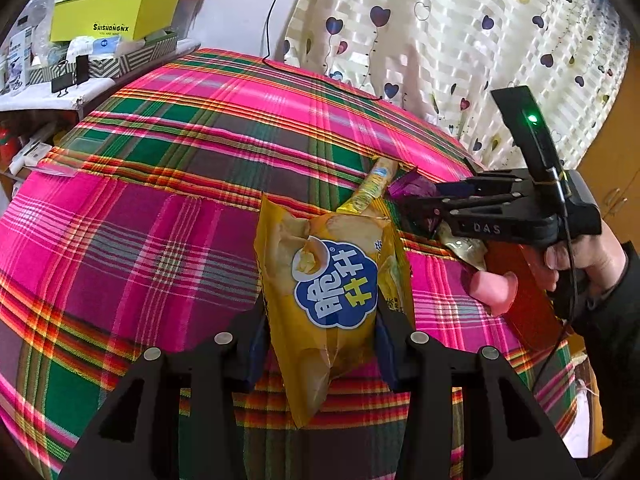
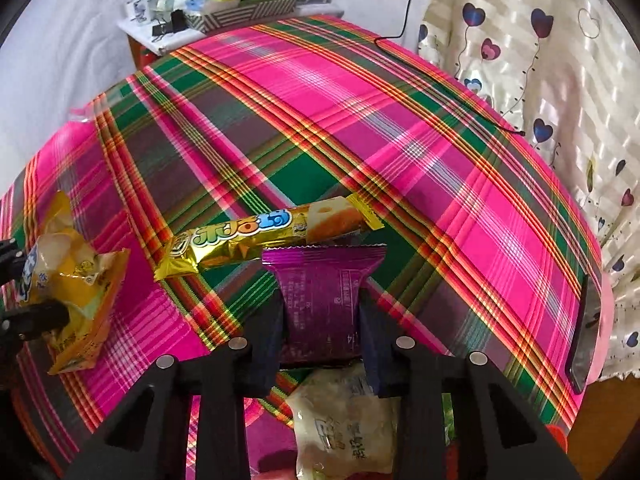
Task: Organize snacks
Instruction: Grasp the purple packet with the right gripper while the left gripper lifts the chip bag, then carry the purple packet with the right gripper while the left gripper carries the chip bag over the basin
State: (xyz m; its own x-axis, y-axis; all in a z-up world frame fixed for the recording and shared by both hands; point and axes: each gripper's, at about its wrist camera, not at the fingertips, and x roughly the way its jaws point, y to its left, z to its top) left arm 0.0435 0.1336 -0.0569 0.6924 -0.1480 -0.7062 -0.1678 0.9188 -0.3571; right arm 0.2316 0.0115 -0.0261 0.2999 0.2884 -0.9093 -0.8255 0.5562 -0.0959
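A yellow chip bag (image 1: pixel 332 280) with a blue logo stands between the fingers of my left gripper (image 1: pixel 320 332), which is shut on its sides. In the right wrist view the same bag (image 2: pixel 76 288) hangs tilted in the left gripper (image 2: pixel 28 284) at the far left. My right gripper (image 2: pixel 322 320) is shut on a purple snack packet (image 2: pixel 324 292) that lies on the plaid cloth (image 2: pixel 360 120). A long gold snack bar (image 2: pixel 264 236) lies just beyond the packet, touching its far edge. In the left wrist view the right gripper (image 1: pixel 420 198) sits on the purple packet (image 1: pixel 412 188), beside the gold bar (image 1: pixel 376 184).
A pale wrapped snack (image 2: pixel 344 420) lies under my right gripper. A phone in a pink case (image 2: pixel 588 320) rests at the cloth's right edge. A heart-print curtain (image 1: pixel 460 40) hangs behind. A shelf with a lime-green box (image 1: pixel 112 12) stands at the back left. A black cable (image 2: pixel 460 92) crosses the far cloth.
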